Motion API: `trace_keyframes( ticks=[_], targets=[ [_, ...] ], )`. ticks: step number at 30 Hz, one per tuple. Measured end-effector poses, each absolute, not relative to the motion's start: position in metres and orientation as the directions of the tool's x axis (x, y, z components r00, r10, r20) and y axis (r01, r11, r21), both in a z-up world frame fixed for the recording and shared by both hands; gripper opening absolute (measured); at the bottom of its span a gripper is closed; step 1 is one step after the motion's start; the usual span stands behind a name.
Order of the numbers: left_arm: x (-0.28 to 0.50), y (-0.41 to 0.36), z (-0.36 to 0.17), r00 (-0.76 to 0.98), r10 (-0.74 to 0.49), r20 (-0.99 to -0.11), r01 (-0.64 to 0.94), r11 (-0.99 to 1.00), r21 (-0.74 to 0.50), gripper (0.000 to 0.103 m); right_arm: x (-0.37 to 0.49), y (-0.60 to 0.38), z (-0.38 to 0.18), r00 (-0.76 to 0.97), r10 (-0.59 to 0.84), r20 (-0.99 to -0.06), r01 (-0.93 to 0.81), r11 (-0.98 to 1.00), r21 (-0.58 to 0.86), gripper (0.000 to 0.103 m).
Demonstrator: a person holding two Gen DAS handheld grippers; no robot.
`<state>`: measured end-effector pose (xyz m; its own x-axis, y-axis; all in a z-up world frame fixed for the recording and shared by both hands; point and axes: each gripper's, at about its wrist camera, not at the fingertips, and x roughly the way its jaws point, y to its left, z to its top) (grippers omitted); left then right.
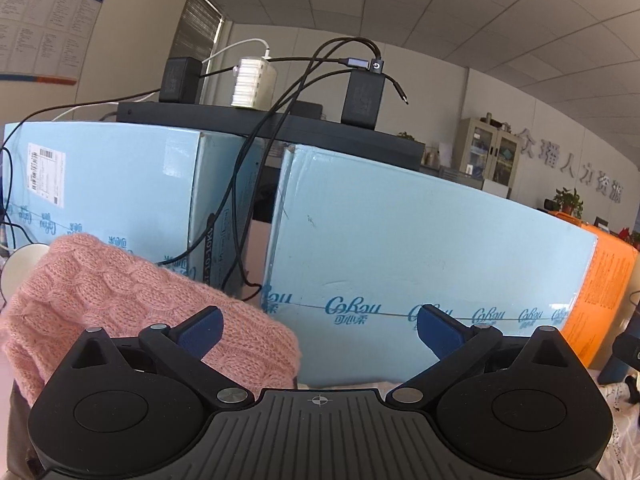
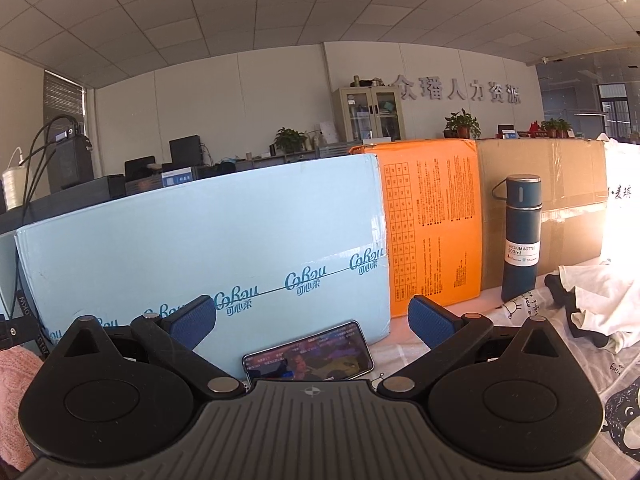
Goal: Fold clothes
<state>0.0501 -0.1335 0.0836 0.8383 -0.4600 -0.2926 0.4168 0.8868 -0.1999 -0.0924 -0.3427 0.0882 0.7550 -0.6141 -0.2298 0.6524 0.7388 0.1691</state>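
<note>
A pink cable-knit sweater (image 1: pixel 132 304) lies bunched at the lower left of the left wrist view, partly behind the left finger. My left gripper (image 1: pixel 318 328) is open, pointing at a light blue carton, nothing between its blue pads. The sweater's edge (image 2: pixel 14 396) shows at the far left of the right wrist view. My right gripper (image 2: pixel 312 320) is open and empty, above a phone. A white garment with a black piece (image 2: pixel 592 312) lies crumpled on the printed cloth at the right.
Light blue cartons (image 1: pixel 420 248) (image 2: pixel 208 248), an orange carton (image 2: pixel 434 224) and a brown one (image 2: pixel 560 192) wall the back of the table. A lit phone (image 2: pixel 308 354) leans on the blue carton. A dark blue vacuum bottle (image 2: pixel 520 236) stands right. Black cables (image 1: pixel 256 152) hang from chargers.
</note>
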Motion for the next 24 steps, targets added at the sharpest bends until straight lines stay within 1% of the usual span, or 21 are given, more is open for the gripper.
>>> trace_keyframes(
  ticks=[2,5,10,15,18,24],
  targets=[
    [0.047,-0.131,0.086,0.843,-0.471,-0.261,0.426,0.880,-0.211,0.103,-0.097,-0.344,0.089,0.768,-0.611,-0.191,0.640,0.739,0.209,0.103],
    [0.042,-0.129,0.087,0.858,-0.465,-0.219,0.425,0.881,-0.206,0.103,-0.109,-0.346,0.089,0.781,-0.615,-0.106,0.615,0.731,0.295,0.103],
    [0.044,-0.130,0.086,0.861,-0.462,-0.211,0.422,0.882,-0.209,0.103,-0.122,-0.349,0.090,0.756,-0.654,-0.021,0.617,0.702,0.355,0.103],
    [0.041,-0.135,0.082,0.857,-0.478,-0.194,0.445,0.875,-0.191,0.103,-0.126,-0.354,0.090,0.740,-0.672,-0.015,0.625,0.679,0.384,0.103],
    [0.038,-0.138,0.080,0.849,-0.497,-0.179,0.467,0.864,-0.188,0.103,-0.133,-0.351,0.090,0.732,-0.681,0.004,0.624,0.674,0.396,0.103],
    [0.026,-0.143,0.079,0.821,-0.555,-0.134,0.531,0.829,-0.179,0.103,-0.149,-0.340,0.090,0.681,-0.732,0.016,0.680,0.641,0.356,0.103]
  ],
)
